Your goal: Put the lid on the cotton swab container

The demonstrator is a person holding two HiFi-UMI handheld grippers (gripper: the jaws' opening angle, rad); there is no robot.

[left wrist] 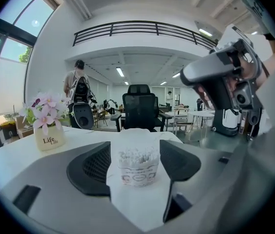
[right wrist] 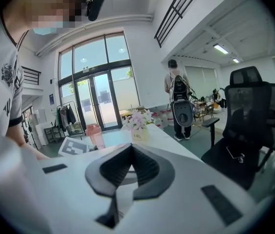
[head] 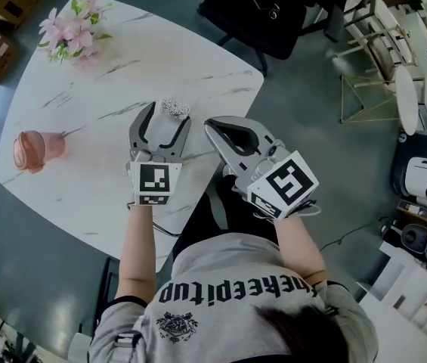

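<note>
While angled down, left claw (head: 166, 119) spread wide

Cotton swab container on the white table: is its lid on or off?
Off. The small clear round cotton swab container stands upright with white swab tips bare at its open top; no lid covers it.

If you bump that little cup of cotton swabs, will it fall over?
Probably easily: the cotton swab container looks small and plastic, so likely light. Its top is open, so the swabs could spill. The smooth table might let it slide.
</note>
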